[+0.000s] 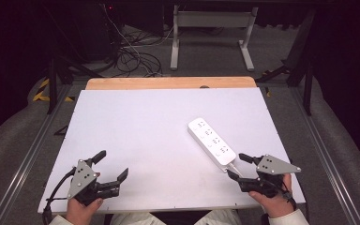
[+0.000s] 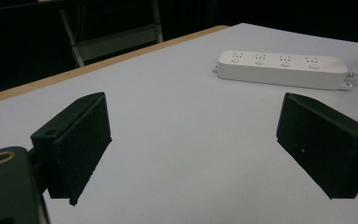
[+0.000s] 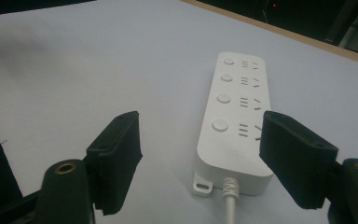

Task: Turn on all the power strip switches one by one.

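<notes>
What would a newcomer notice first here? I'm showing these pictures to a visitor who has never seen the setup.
First, the white power strip lying at a slant on the right half of the white table, with four button-and-socket sets along its top. Next, the right gripper right at its cable end with jaws open, and the left gripper open over bare table at the near left.

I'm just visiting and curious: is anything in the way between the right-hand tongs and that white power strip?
Nothing visible. The right tongs stand open just short of the power strip, at the end where its cord leaves, with bare white table between. The left tongs are open too, far off to the side.
</notes>
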`<move>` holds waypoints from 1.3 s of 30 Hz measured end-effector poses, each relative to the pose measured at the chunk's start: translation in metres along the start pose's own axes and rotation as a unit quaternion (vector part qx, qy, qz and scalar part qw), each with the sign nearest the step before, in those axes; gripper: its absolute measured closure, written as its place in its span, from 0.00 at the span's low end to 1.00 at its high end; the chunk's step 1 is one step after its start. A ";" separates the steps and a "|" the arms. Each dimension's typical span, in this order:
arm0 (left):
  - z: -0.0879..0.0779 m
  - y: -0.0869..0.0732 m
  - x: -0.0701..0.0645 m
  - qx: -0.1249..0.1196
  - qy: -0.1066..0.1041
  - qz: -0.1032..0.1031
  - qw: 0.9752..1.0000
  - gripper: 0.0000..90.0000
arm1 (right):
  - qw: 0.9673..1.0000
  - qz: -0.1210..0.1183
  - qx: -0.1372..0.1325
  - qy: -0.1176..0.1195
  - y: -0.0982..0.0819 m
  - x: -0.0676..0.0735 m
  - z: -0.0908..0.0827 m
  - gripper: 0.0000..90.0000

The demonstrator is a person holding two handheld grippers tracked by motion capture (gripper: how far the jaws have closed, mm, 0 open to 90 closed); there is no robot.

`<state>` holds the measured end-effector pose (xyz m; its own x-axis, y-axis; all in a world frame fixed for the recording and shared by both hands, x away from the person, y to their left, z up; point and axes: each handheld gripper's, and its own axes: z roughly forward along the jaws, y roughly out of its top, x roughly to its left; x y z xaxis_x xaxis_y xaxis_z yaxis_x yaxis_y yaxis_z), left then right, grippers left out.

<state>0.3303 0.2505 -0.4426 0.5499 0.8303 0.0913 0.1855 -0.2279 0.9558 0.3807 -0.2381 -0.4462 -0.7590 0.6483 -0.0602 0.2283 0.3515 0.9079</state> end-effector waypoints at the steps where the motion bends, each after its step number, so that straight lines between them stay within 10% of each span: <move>1: 0.000 0.000 0.000 0.001 0.000 0.000 1.000 0.12 | 1.000 -0.002 -0.001 0.000 0.000 0.000 0.000 0.33; 22: 0.001 -0.001 0.000 0.014 0.007 -0.008 1.000 0.12 | 1.000 -0.019 0.015 0.013 0.014 0.003 -0.007 0.60; 32: 0.001 -0.001 0.000 0.015 0.009 -0.003 1.000 0.12 | 0.998 -0.026 0.057 0.030 0.033 -0.001 -0.003 1.00; 39: 0.001 0.000 0.001 0.014 0.009 0.001 1.000 0.12 | 0.996 -0.016 0.079 0.030 0.044 -0.006 0.010 1.00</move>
<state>0.3311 0.2508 -0.4431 0.5358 0.8387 0.0975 0.2085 -0.2432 0.9473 0.4015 -0.2202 -0.4097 -0.8016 0.5950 -0.0589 0.2925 0.4761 0.8293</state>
